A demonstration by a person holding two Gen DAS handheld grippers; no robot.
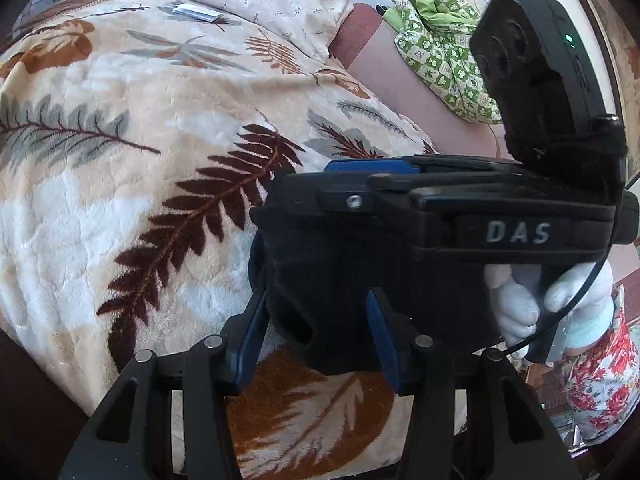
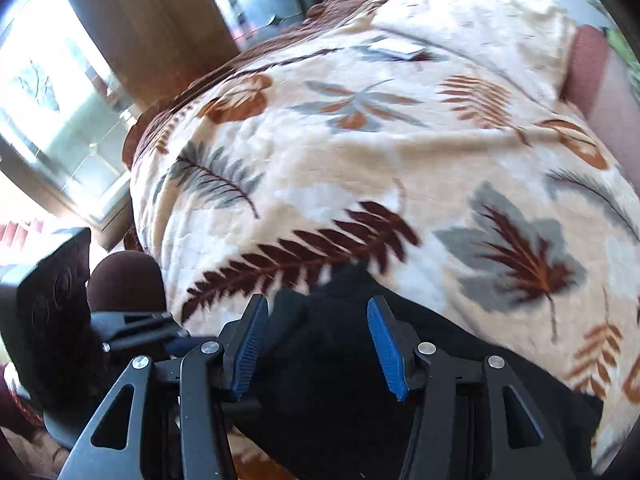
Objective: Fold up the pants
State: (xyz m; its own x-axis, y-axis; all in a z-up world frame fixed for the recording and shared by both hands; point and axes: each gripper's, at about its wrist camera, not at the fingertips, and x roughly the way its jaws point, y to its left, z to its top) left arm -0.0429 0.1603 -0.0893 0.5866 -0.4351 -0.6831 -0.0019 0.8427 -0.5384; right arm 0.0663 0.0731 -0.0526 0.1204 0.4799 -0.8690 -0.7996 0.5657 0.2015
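Both spread: left gripper (image 1: pixel 316 336) and right gripper (image 2: pixel 318 340) straddle black fabric pants (image 2: pixel 340 380) at leaf-print fleece blanket (image 1: pixel 120 200) near edge; risk pinching blanket too

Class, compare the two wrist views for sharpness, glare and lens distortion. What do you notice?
Left wrist view: mostly sharp, the leaf-print blanket crisp, edges bowed by the fisheye. Right wrist view: smeared by motion blur, the window blown out white, the black pants a featureless dark mass.

left wrist: close, down over blanket (image 1: pixel 120 160) | right wrist: same blanket (image 2: pixel 400 160)
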